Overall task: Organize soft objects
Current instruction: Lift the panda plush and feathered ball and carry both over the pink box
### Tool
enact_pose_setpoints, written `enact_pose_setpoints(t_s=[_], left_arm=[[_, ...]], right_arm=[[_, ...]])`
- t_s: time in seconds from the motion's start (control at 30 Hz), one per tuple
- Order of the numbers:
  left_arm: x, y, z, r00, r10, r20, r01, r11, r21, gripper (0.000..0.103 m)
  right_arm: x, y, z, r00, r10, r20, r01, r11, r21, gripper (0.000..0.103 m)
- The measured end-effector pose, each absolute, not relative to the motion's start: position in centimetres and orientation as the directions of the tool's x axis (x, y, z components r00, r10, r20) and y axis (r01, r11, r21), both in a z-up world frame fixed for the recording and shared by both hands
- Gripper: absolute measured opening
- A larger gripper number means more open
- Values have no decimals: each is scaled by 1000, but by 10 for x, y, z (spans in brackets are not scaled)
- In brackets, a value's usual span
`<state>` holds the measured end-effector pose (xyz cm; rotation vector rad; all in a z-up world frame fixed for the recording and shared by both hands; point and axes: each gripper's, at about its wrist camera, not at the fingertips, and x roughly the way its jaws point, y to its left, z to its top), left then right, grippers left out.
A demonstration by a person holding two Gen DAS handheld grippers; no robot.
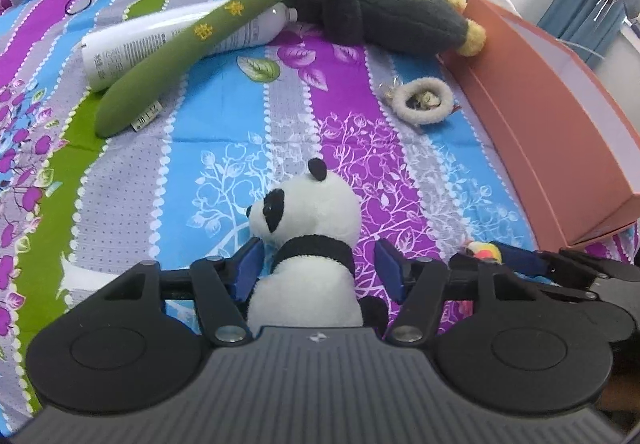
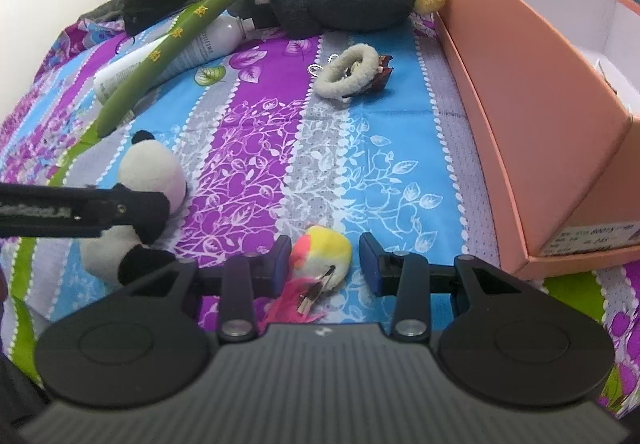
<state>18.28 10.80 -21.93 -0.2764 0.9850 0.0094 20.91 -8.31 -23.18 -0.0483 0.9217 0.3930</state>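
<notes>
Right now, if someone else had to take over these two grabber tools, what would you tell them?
Left gripper: open, fingers either side of the small panda, not squeezing.
Right gripper: open around the yellow-and-pink plush; no grip visible.
Both toys lie on the bedsheet.
The pink box stands open at the right; no toy visible inside.
Still out: big penguin plush, green plush stick, fuzzy ring.
Nothing visibly sorted yet.

Both fisheye views look steeply down, from close, over the striped floral bedsheet toward its far edge; the left view sits beside the right; both share the small plush panda and the salmon cardboard box.
</notes>
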Motion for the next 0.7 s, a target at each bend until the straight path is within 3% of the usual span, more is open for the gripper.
enact_pose_setpoints(t_s=[0.1,0.27,0.7], left_arm=[[184,106,-222,555,-92,-827,-148,967,-207,53],[177,109,-217,579,-74,-812,-189,957,-222,49],[153,93,-184,613,-101,-784,-182,947,-265,49]], right_arm=[[208,-83,-232,544,307,-781,-350,929,121,38],[206,-85,-228,558,303,-772,-348,931,114,35],[190,-103,-199,594,291,-750,-328,939,105,35]])
